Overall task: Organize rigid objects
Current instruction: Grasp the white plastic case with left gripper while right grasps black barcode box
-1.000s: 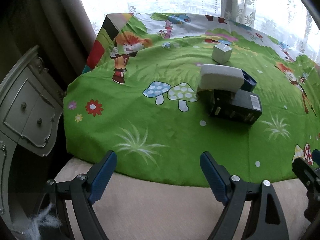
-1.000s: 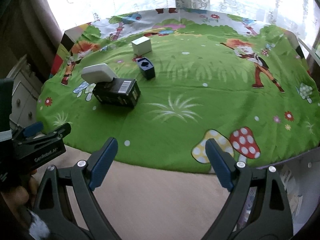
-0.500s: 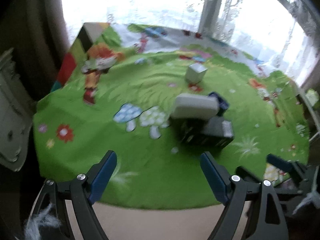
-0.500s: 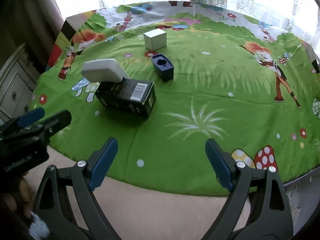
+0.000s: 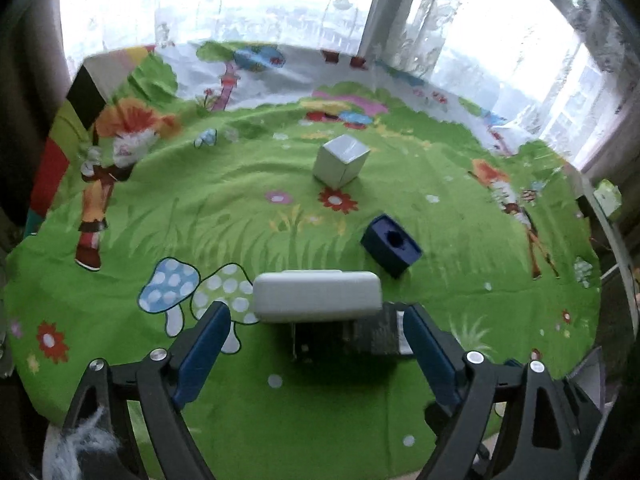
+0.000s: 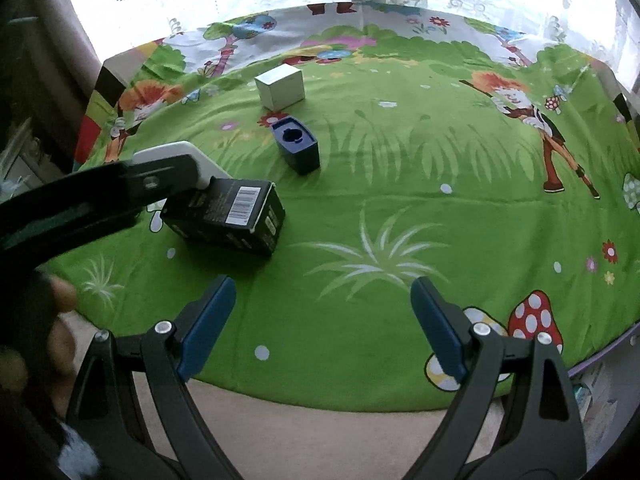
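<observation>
On the green cartoon cloth (image 5: 200,208) a white oblong case (image 5: 316,296) leans on a black barcoded box (image 6: 232,216). Behind them sit a navy block with a round hole (image 5: 390,246) and a small white cube box (image 5: 340,162). My left gripper (image 5: 316,320) hovers right at the case and black box (image 5: 348,336). Its jaws are opening, both items lie in the gap, and the pads touch neither. In the right wrist view one of its black fingers (image 6: 120,188) crosses the case (image 6: 188,154). My right gripper (image 6: 322,292) stands open over bare cloth near the front edge.
Lace curtains and a bright window (image 5: 400,20) back the table. Beige floor (image 6: 320,432) shows below the cloth's front edge. A person's hand (image 6: 60,320) grips the left tool at the right wrist view's left side. The cloth's right half (image 6: 480,200) holds no objects.
My left gripper has moved forward from the table's front edge and tilted up, so the case and black box now sit between its fingertips. The right gripper came slightly closer to the cloth.
</observation>
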Action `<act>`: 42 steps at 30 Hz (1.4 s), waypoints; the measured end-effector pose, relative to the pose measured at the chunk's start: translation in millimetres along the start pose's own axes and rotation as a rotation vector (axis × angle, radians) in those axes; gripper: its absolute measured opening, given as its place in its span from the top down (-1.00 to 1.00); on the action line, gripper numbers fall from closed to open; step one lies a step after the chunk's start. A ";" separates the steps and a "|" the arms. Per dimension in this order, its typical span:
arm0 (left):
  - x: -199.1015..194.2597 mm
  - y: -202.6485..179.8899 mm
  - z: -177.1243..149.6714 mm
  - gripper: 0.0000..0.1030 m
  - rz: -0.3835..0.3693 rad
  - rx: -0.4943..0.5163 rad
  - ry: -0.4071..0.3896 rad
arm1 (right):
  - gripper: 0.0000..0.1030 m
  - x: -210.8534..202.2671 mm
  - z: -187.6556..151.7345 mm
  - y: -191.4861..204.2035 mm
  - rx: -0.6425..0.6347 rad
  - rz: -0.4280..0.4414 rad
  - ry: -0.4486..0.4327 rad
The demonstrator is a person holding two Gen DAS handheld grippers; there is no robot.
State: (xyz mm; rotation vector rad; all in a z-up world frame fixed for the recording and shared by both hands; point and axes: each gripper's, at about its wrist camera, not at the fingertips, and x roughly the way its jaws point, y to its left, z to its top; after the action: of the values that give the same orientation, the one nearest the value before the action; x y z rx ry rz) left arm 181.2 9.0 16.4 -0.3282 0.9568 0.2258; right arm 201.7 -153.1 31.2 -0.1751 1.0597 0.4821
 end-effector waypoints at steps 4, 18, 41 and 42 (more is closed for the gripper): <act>10.8 5.6 4.0 -0.67 0.008 -0.013 0.019 | -0.76 3.0 -0.7 -0.8 0.005 0.003 0.010; 0.0 43.9 9.2 -0.27 -0.086 -0.103 -0.029 | -0.76 5.9 0.1 4.5 -0.020 -0.022 0.032; 6.0 71.4 -44.6 -0.40 0.079 0.043 0.138 | -0.84 18.9 33.6 55.3 -0.018 -0.014 0.061; 6.2 70.6 -45.2 -0.42 0.075 0.046 0.136 | -0.84 20.5 35.2 58.3 -0.015 -0.016 0.062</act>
State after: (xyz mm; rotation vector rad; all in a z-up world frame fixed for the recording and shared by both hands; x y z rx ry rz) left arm 126.9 58.0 -25.1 -0.2682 1.1085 0.2517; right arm 210.9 -82.7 35.8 -0.2125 1.1145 0.4728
